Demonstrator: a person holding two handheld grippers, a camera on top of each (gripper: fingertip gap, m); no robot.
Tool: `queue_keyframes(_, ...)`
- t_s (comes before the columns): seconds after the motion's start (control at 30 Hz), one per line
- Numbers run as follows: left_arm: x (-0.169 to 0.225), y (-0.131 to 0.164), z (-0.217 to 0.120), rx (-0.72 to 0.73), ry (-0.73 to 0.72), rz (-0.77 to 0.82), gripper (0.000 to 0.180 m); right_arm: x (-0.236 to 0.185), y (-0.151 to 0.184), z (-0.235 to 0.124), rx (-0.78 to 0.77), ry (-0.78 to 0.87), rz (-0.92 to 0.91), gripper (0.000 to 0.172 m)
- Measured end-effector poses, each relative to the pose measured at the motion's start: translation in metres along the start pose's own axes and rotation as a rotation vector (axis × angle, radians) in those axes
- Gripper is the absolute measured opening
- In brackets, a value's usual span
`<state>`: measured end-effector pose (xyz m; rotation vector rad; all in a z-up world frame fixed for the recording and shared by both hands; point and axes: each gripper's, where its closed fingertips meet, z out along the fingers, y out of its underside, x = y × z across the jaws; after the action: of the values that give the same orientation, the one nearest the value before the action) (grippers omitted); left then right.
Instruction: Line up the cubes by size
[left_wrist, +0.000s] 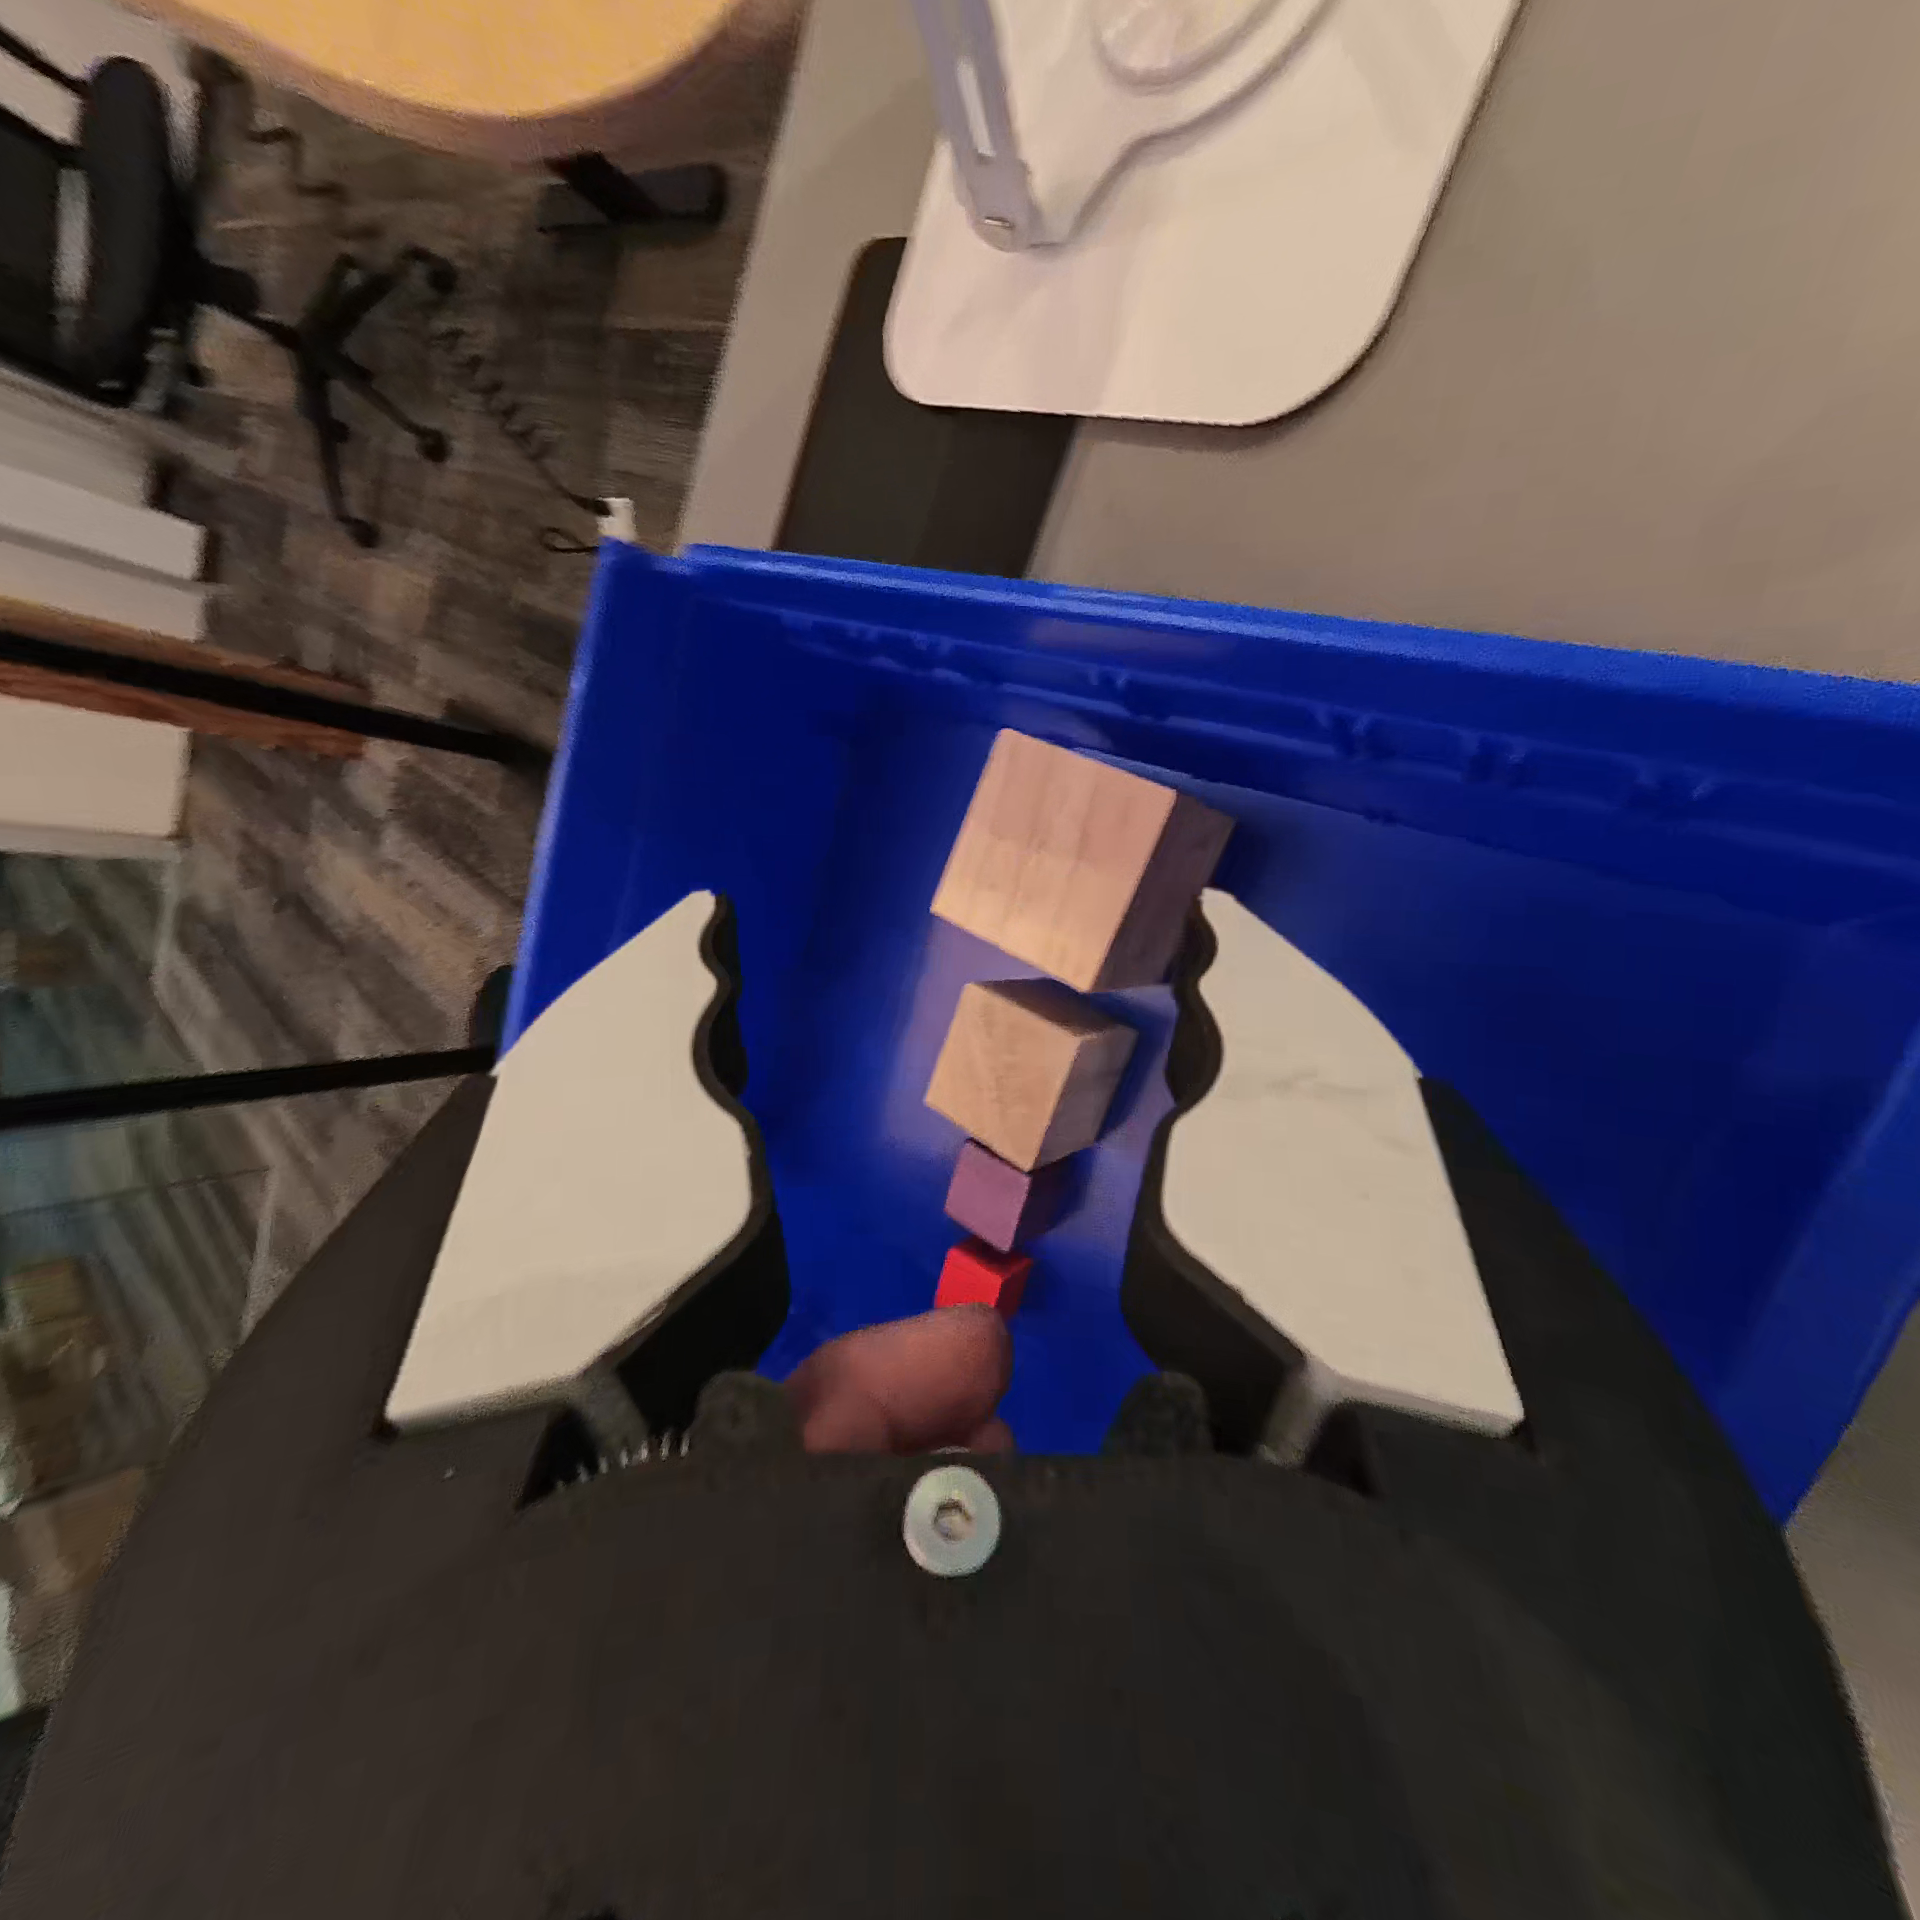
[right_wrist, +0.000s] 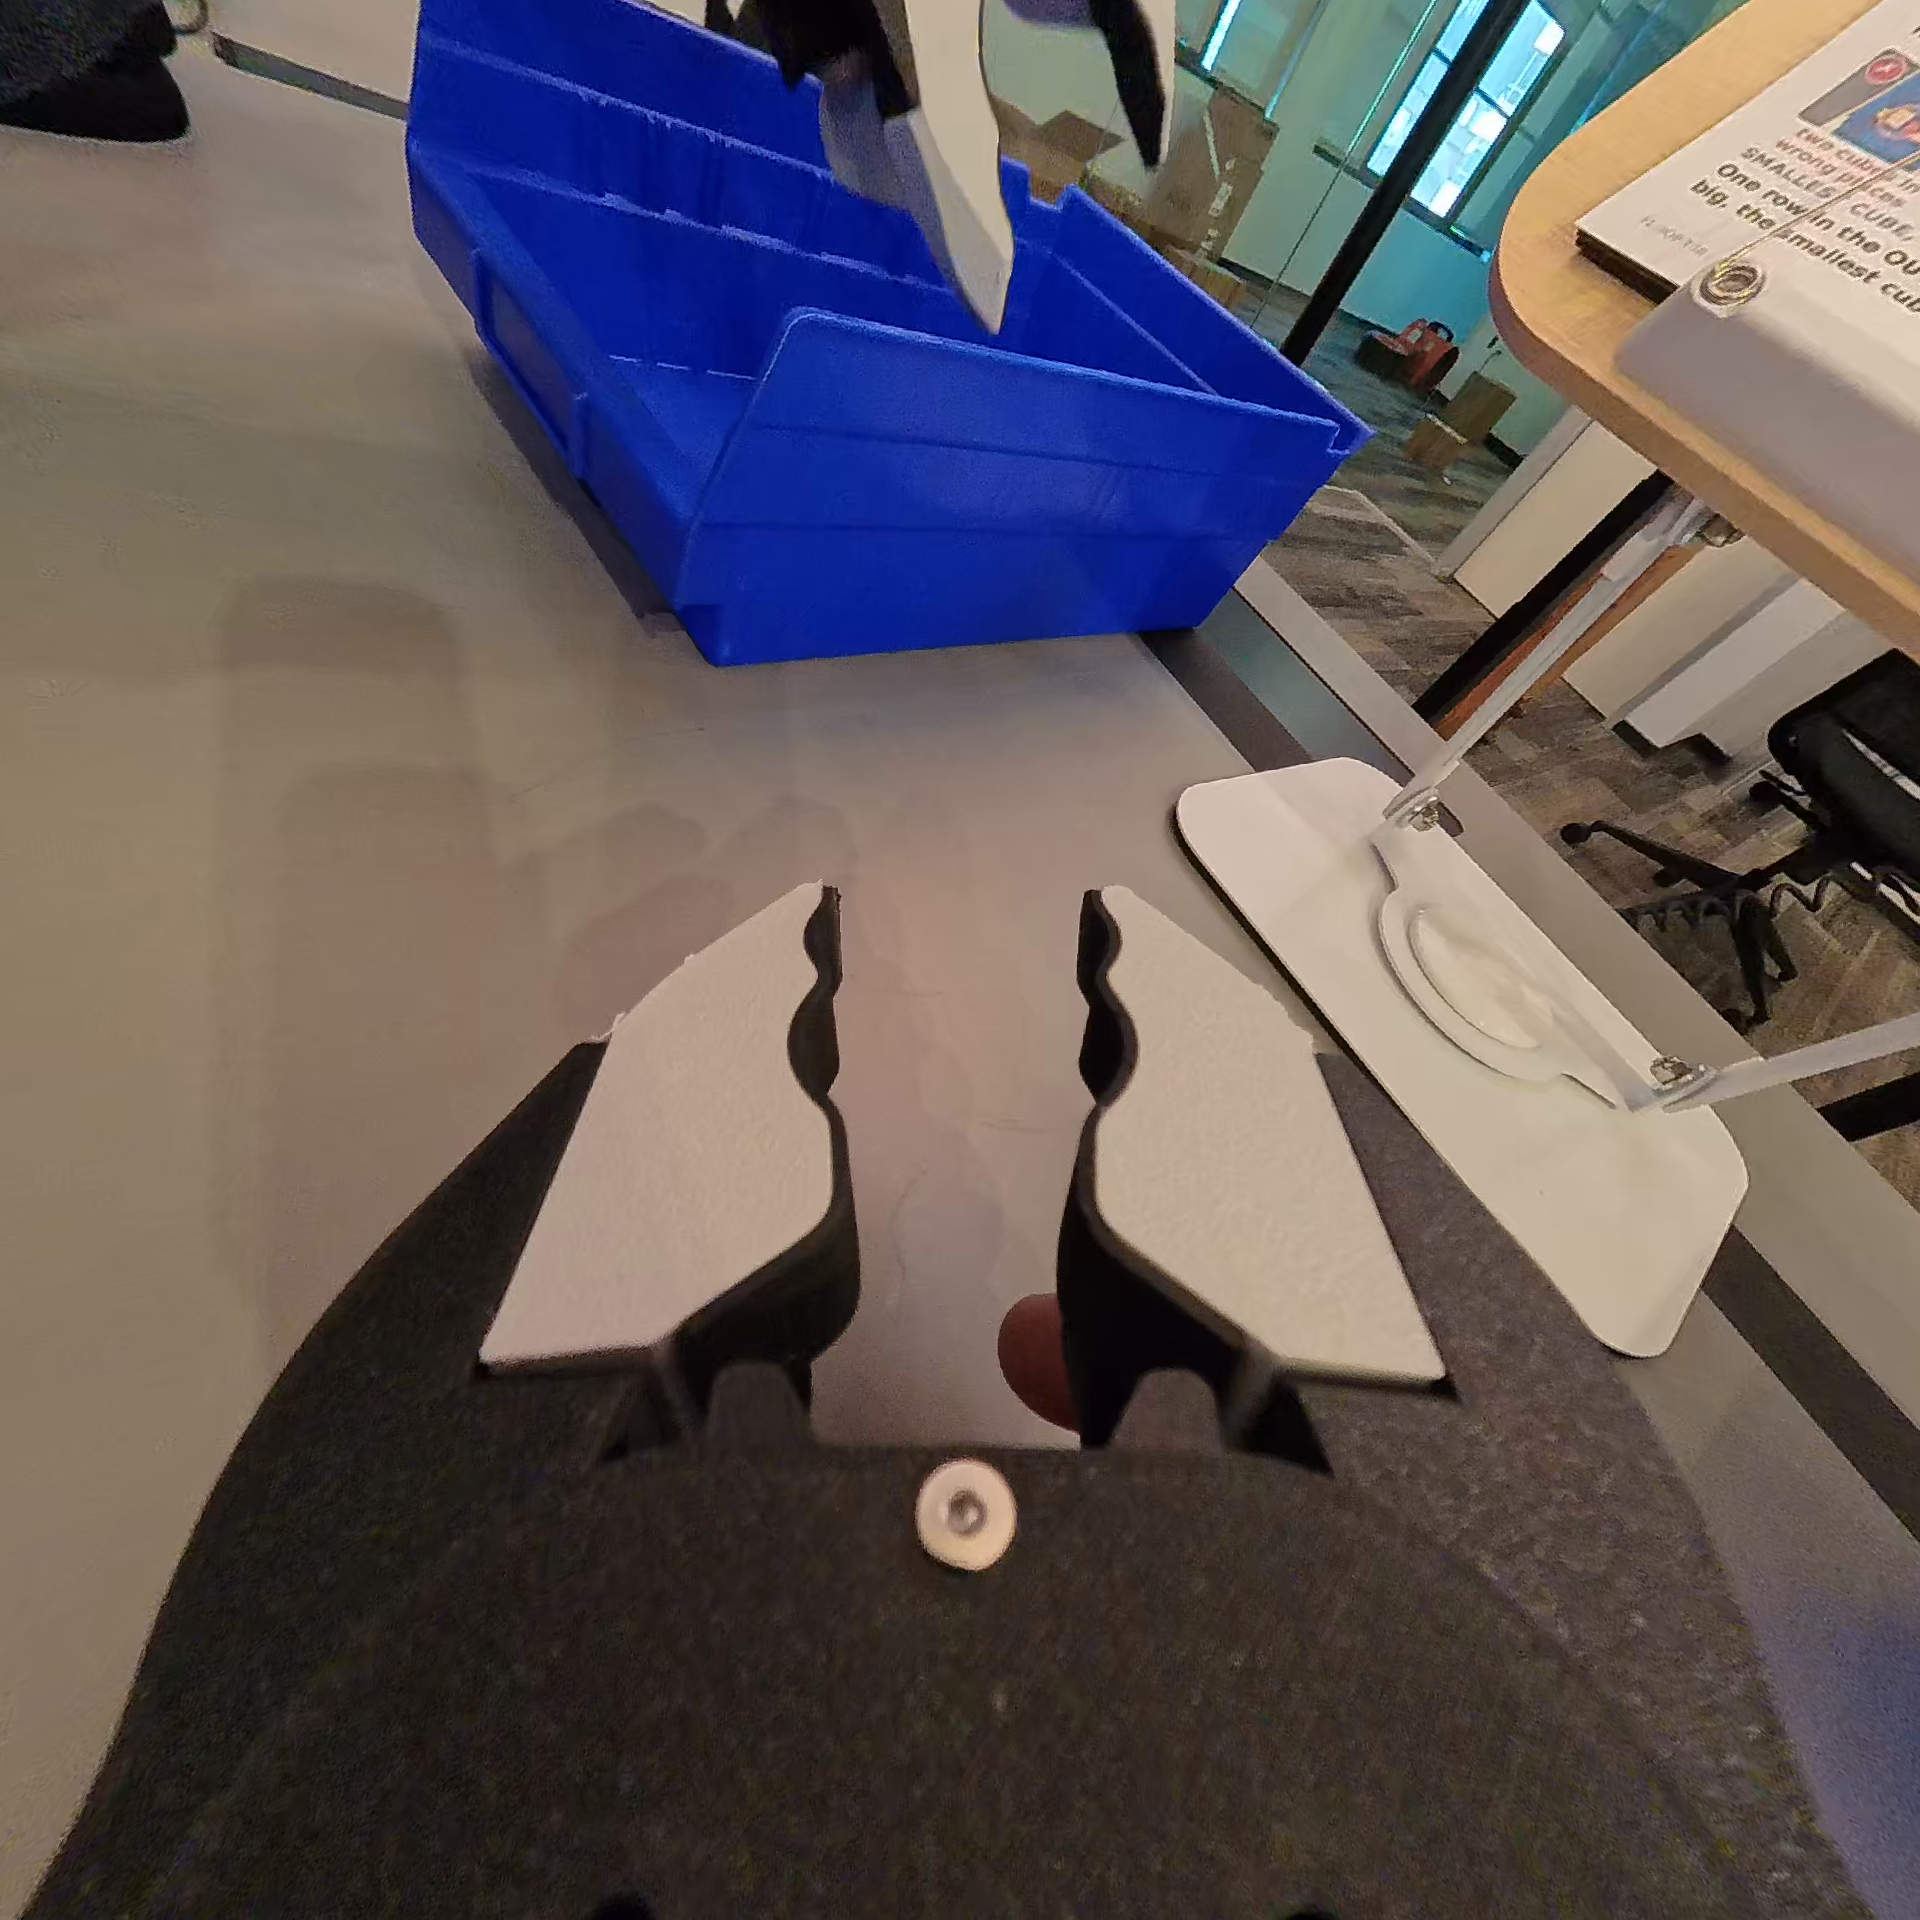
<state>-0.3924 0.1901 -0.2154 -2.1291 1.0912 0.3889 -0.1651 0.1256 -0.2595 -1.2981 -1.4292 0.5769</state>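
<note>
Left wrist view: your left gripper (left_wrist: 956, 935) hangs wide open, holding nothing, over the blue bin (left_wrist: 1558, 935). Inside, near to far: red cube (left_wrist: 977, 1280), purple cube (left_wrist: 997, 1195), small wooden cube (left_wrist: 1023, 1070), large wooden cube (left_wrist: 1060, 857). Your right gripper (right_wrist: 956, 935) is half open and bare above the counter (right_wrist: 312, 727).

My left view is smeared with motion blur: the office chair (left_wrist: 114, 229) and the floor (left_wrist: 436, 623) beyond the table edge are streaks, and the ribbing along the blue bin (left_wrist: 1455, 727) wall is too soft to read. The bin runs off the right edge. A fingertip (left_wrist: 914, 1371) of mine covers the near face of the red cube (left_wrist: 977, 1276), and my right-hand finger (left_wrist: 1299, 1091) hides the big wooden cube's (left_wrist: 1060, 852) far lower corner, so contact there I cannot tell. From my right view, my left gripper (right_wrist: 966, 208) is cut off at the top edge, and the bin's walls hide all that lies inside
</note>
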Motion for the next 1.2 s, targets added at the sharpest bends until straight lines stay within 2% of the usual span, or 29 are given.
queue_keyframes(0.17, 0.017, 0.019, 0.034, -0.102, 0.120, 0.030, 0.094, -0.001, 0.000, 0.000, -0.003, -0.002, -0.004, 0.043)
queue_keyframes(0.4, 0.027, 0.034, 0.063, -0.167, 0.207, 0.038, 0.096, -0.003, 0.001, 0.001, -0.012, -0.004, -0.026, 0.043)
queue_keyframes(0.77, 0.034, 0.041, 0.078, -0.178, 0.247, 0.008, 0.085, -0.004, 0.002, 0.002, -0.017, -0.005, -0.037, 0.043)
queue_keyframes(0.97, 0.030, 0.042, 0.078, -0.176, 0.224, 0.016, 0.072, -0.005, 0.002, 0.002, -0.018, -0.006, -0.037, 0.043)
queue_keyframes(1.2, 0.030, 0.039, 0.079, -0.157, 0.225, 0.021, 0.071, -0.005, 0.002, 0.002, -0.019, -0.007, -0.037, 0.043)
